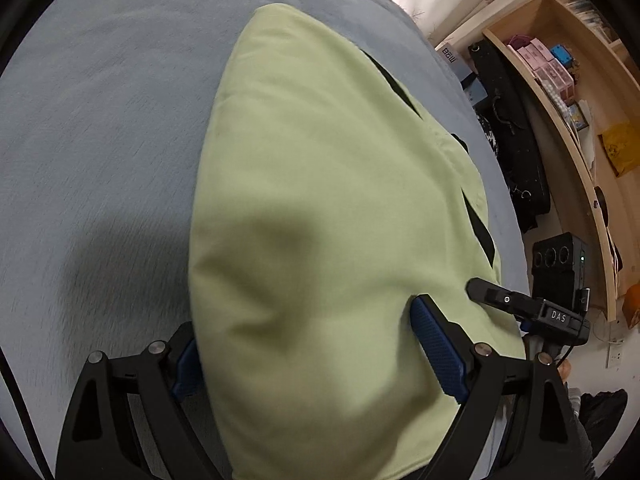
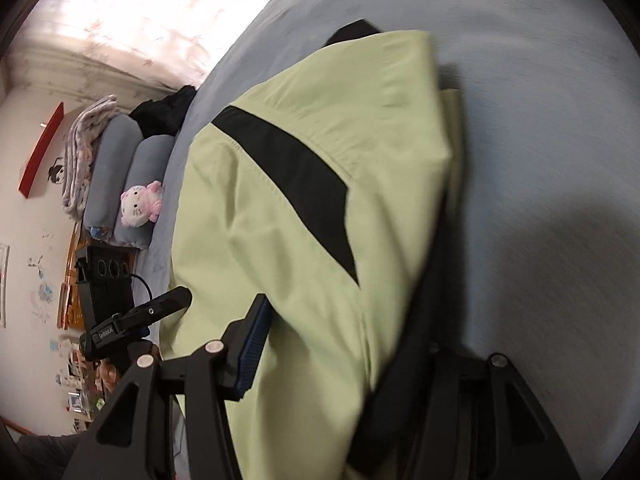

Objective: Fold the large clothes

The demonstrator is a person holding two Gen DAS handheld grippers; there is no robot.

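In the left wrist view, the left tool [image 1: 308, 344] is seen at the bottom of the frame with its two black arms spread and a thick fold of the pale green garment [image 1: 320, 200] filling the gap between them. The blue pad of one finger [image 1: 436, 348] is pressed against the right side of the cloth; the other blue pad, at lower left, is half covered by the fabric edge. The tool is thus seen clamped on the garment. The garment is spread up through the middle of the frame over the grey-blue bed sheet [image 1: 100, 120], with black stripes shown along its right edge. The right tool [image 1: 520, 308] is seen at the lower right, just beside the garment's edge. A wooden shelf [image 1: 560, 92] with small boxes is seen at the upper right.

In the right wrist view, the right tool [image 2: 352, 344] is seen at the bottom, its jaws standing about half apart and closed on a bunched fold of the same green garment [image 2: 280, 240]. One blue-padded finger [image 2: 252, 348] is laid against the left side of the cloth; the other is hidden under the fabric. A black panel is crossed diagonally over the garment. The bed sheet [image 2: 540, 120] fills the right. Grey pillows [image 2: 120, 148] and a pink plush toy [image 2: 140, 200] are seen at the left, and the left tool [image 2: 140, 316] at lower left.
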